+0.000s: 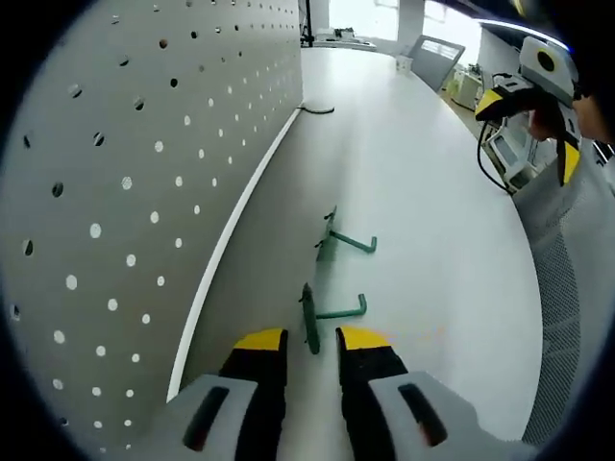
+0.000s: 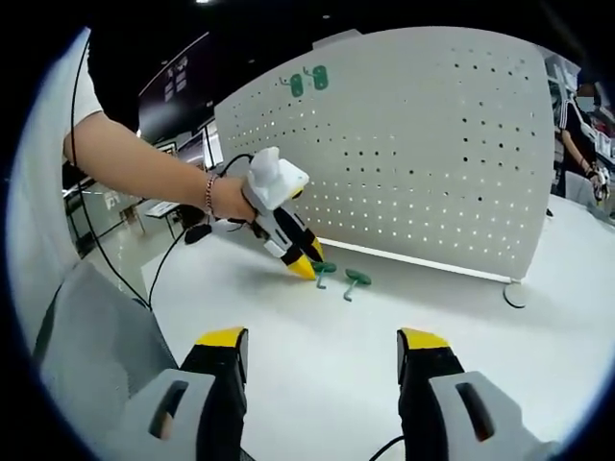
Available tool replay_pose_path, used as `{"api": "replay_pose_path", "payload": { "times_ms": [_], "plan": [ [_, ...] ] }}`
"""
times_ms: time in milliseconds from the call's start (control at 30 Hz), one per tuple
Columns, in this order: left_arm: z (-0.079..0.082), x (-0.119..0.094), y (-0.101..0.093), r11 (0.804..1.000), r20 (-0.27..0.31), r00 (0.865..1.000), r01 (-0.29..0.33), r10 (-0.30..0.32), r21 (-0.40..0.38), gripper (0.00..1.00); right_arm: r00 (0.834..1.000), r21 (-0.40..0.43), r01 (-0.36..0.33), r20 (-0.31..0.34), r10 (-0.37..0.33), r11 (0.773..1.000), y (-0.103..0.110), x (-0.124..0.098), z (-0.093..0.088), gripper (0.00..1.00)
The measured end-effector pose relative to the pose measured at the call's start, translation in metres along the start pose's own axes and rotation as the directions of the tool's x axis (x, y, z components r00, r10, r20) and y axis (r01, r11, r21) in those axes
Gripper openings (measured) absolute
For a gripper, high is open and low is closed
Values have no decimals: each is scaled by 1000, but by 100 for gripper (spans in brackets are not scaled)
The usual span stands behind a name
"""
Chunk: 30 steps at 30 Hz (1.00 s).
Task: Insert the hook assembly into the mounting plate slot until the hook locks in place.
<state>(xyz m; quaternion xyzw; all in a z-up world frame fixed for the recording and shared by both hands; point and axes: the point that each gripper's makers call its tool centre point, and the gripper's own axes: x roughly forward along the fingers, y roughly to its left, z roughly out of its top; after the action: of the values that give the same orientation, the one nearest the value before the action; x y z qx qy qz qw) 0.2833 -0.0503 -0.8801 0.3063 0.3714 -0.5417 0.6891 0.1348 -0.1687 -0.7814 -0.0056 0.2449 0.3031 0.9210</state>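
Fingers (image 1: 272, 370) of my left gripper (image 1: 309, 360), narrowly apart, straddle the near hook (image 1: 322, 314); right gripper (image 2: 322, 360) open; pegboard (image 2: 404, 144) insertion remains.

A smooth white tabletop (image 1: 432, 211) is showing a faint sheen. The perforated pegboard (image 1: 125, 173) is looking matt grey. Two green hooks (image 1: 332, 312) are appearing plastic-coated and slightly glossy.

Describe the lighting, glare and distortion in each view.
Left gripper view: windows at the top are blown out, the white table shines, and the pegboard bends with the fisheye. Right gripper view: even light, dark ceiling, soft shadows under the green hooks.
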Motion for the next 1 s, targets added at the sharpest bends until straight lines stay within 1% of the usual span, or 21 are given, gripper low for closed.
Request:
{"api": "replay_pose_path", "payload": {
  "times_ms": [133,233,367,533,1000],
  "plan": [
    [0,0,-2,1000,-1,1000,-1,1,13,16,1000,0,-1,3,1,1000,1,0,1,60],
    [-1,0,-2,1000,-4,1000,-5,5,6,9,1000,8,5,11,-5,1000,-1,0,2,59],
    [-1,0,-2,1000,-13,1000,-21,21,1,6,1000,17,7,17,-7,1000,-2,0,3,59],
    [-1,0,0,999,-19,999,-43,43,-3,4,1000,21,9,20,-9,1000,-3,0,4,59],
    [-1,0,0,999,-12,999,-40,40,-12,3,1000,17,8,16,-9,1000,-2,0,2,59]
  ]
}}
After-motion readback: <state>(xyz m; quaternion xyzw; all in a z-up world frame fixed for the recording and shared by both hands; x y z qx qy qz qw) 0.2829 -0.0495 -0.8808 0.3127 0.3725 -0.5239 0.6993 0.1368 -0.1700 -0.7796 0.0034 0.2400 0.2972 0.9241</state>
